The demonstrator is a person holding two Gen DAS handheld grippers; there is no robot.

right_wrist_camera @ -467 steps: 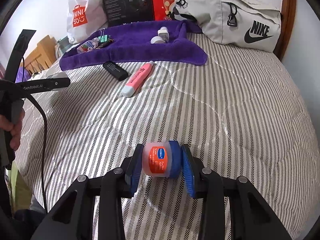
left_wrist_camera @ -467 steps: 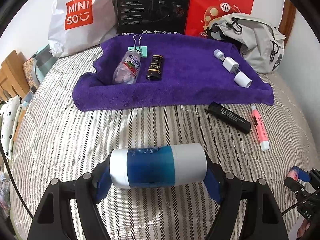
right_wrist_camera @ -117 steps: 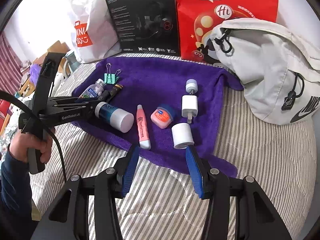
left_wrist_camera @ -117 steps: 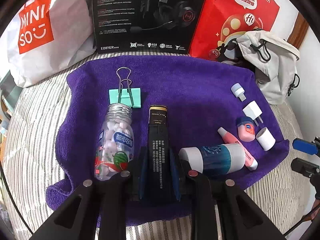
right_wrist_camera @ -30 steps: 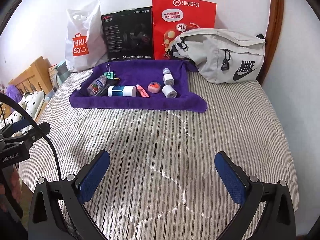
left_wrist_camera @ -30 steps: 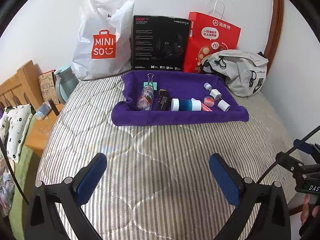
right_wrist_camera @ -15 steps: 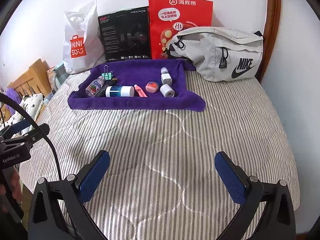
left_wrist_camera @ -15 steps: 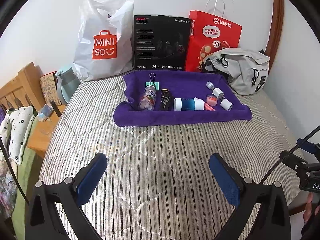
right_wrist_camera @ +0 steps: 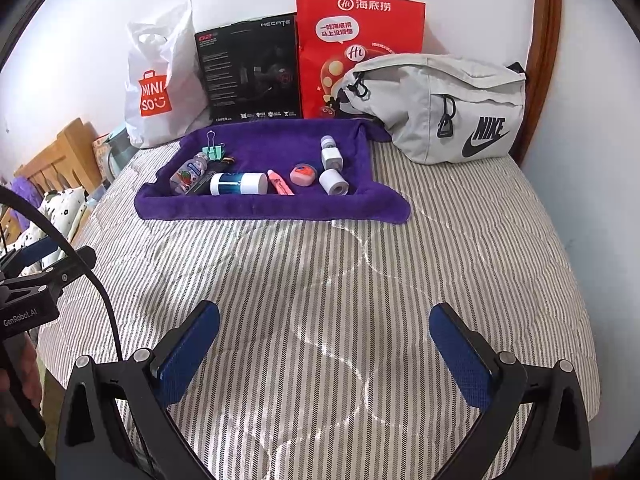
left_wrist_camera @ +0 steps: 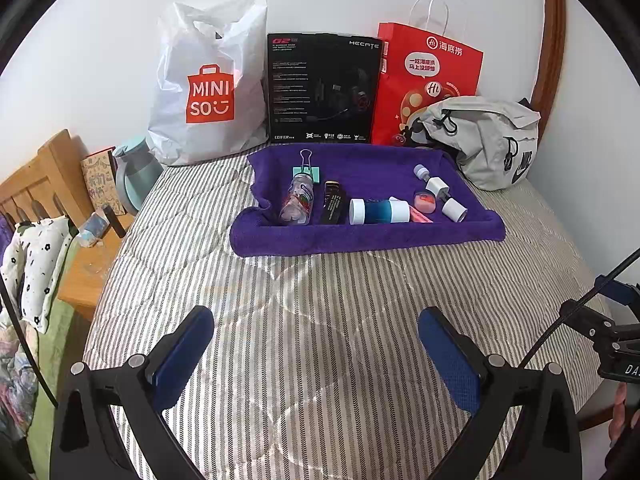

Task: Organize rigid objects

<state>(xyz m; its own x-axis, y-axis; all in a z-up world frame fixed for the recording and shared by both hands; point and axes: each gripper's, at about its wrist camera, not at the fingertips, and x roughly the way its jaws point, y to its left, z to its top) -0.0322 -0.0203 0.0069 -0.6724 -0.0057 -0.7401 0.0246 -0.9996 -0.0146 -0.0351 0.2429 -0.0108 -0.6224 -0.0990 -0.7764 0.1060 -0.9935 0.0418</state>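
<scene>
A purple towel (left_wrist_camera: 360,236) (right_wrist_camera: 272,208) lies on the striped bed and carries the small objects in a row: a green binder clip (left_wrist_camera: 306,172), a clear candy bottle (left_wrist_camera: 298,200), a black bar (left_wrist_camera: 334,204), a blue-and-white cylinder (left_wrist_camera: 378,211) (right_wrist_camera: 239,183), a pink highlighter (right_wrist_camera: 280,182), a small pink jar (right_wrist_camera: 303,174), a white plug (right_wrist_camera: 331,157) and a white cap (right_wrist_camera: 333,182). My left gripper (left_wrist_camera: 314,354) and right gripper (right_wrist_camera: 324,350) both stand wide open over the bare bedspread, well in front of the towel, holding nothing.
Against the wall stand a white Miniso bag (left_wrist_camera: 208,92), a black headset box (left_wrist_camera: 322,88) and a red paper bag (left_wrist_camera: 428,80). A grey Nike bag (right_wrist_camera: 440,104) lies right of the towel. A wooden bedside stand (left_wrist_camera: 84,264) with clutter is at left.
Both views have shifted slightly; the towel and its objects appear a little nearer and lower in frame than one second ago. Both grippers stay wide open and empty.
</scene>
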